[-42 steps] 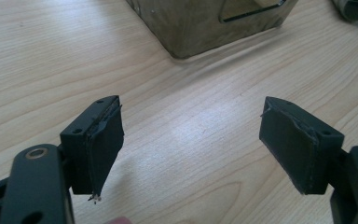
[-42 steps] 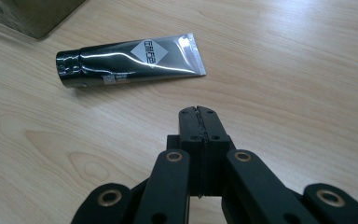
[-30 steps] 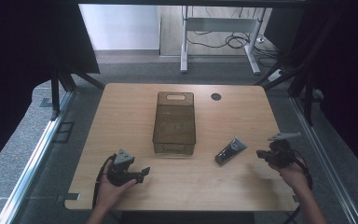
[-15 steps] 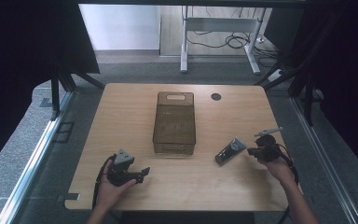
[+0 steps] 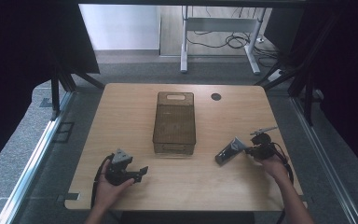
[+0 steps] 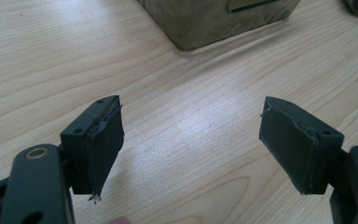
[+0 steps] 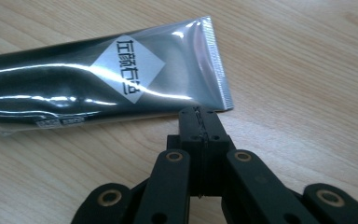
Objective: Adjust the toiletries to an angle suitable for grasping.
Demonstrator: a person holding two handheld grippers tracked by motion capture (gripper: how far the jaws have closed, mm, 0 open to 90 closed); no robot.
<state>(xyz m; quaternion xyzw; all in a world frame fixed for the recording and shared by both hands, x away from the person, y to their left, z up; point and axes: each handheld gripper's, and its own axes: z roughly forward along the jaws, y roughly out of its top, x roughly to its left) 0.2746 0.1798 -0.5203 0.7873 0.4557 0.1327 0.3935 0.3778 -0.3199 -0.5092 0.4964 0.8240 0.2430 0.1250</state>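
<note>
Overhead, the high view shows a wooden bench with a dark see-through bin standing in its middle, its long side running away from the person. To the right of the bin, apart from it, lies a dark tube of some cream or paste. Its long axis runs diagonally, from near-left to far-right. The right gripper sits just at the far-right end of the tube, and the left gripper rests low on the bench near the left front corner of the bin, probably waiting because it has no work at this moment.

Next, in the left gripper view, the two jaws are spread wide with only bare wood between them. One near corner of the bin stands ahead of them.

Finally, in the right gripper view, the jaws are pressed together with nothing between them, and their tip is just beside the flat crimped end of the tube, perhaps touching its edge. The tube lies flat, and the crimped end points toward the gripper. I judge that the gripper came to this thin end because it is the easiest to pinch, but first the jaws must open.
</note>
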